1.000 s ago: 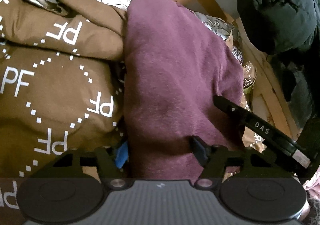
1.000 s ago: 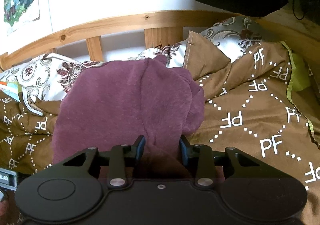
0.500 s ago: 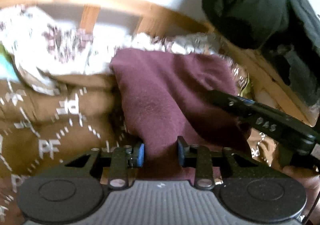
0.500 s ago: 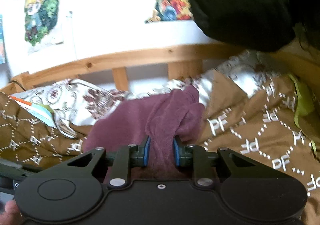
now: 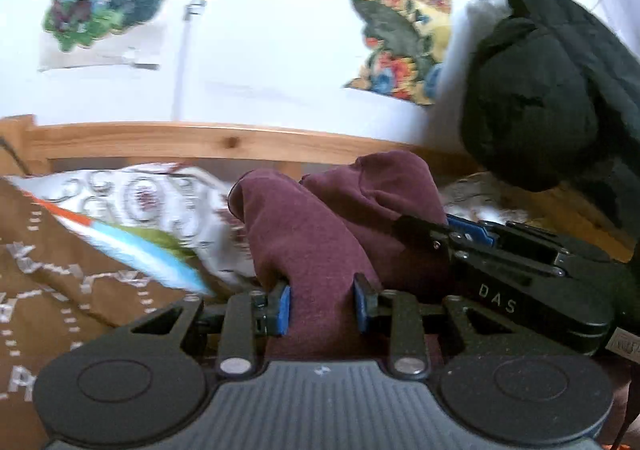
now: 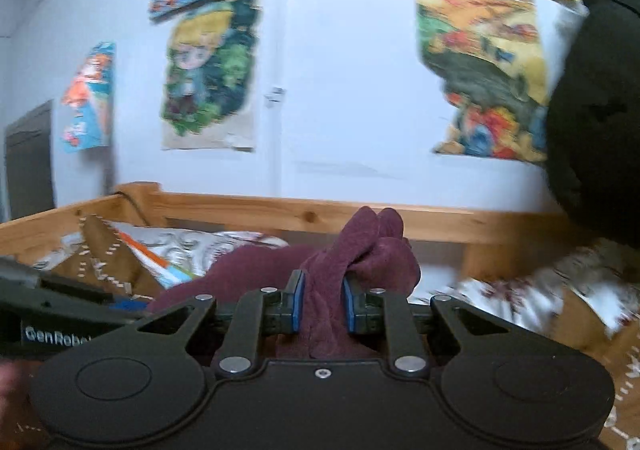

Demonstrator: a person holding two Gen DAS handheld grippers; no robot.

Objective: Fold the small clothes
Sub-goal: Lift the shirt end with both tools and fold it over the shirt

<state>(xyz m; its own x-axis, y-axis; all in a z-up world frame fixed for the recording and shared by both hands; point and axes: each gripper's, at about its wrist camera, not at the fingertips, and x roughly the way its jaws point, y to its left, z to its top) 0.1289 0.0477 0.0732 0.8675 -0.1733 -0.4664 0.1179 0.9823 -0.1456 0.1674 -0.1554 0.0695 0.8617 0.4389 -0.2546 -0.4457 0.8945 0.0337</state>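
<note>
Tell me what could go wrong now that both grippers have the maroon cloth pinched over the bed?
1. The right gripper holds a bunched, twisted wad of the maroon cloth, so creases may get folded in.
2. The left gripper grips only an edge section; it could slip.
3. The grippers sit close together and might collide.

Maroon garment (image 5: 320,234) lifted off bed — both jaws clamped.

Your left gripper (image 5: 322,308) is black with blue pads, silver pivot screws, two round discs and a ribbed grey housing. Your right gripper (image 6: 323,308) is the same build, but its housing is smooth and black. Seen from the left wrist view, its side reads "DAS"; the left gripper's side reads "GenRobot".
</note>
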